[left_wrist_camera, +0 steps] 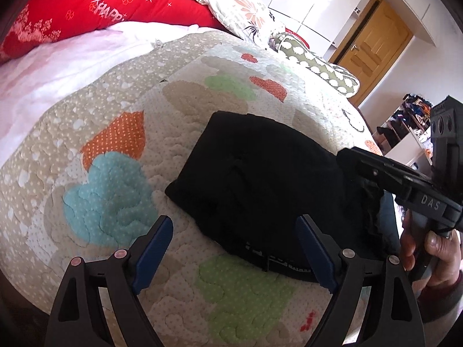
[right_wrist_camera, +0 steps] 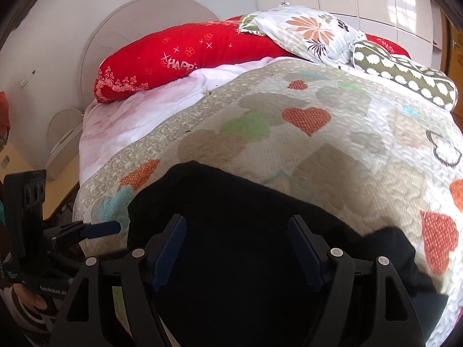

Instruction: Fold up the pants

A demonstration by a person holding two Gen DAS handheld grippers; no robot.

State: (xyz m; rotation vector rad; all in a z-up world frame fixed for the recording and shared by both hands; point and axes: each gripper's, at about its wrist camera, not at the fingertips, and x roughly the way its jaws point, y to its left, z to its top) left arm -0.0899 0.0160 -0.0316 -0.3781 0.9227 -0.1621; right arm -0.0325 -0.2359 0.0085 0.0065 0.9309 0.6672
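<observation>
The black pants (left_wrist_camera: 260,179) lie in a folded bundle on the heart-patterned quilt (left_wrist_camera: 121,133), waistband with white lettering nearest me. My left gripper (left_wrist_camera: 234,248) hovers open over the pants' near left edge, its right blue pad above the waistband and its left pad above bare quilt. My right gripper (right_wrist_camera: 237,248) stands open just above the pants (right_wrist_camera: 246,231), nothing pinched between its pads. In the left wrist view the right gripper (left_wrist_camera: 350,159) reaches over the bundle's right side, held by a hand (left_wrist_camera: 428,245). A blue finger (right_wrist_camera: 101,230) of the left gripper shows at the pants' left edge.
At the head of the bed lie a red pillow (right_wrist_camera: 179,55), a floral pillow (right_wrist_camera: 312,31) and a green spotted bolster (right_wrist_camera: 405,78), before a round headboard (right_wrist_camera: 139,20). The bed edge drops away on the right, near a wooden door (left_wrist_camera: 373,40) and cluttered shelves (left_wrist_camera: 405,121).
</observation>
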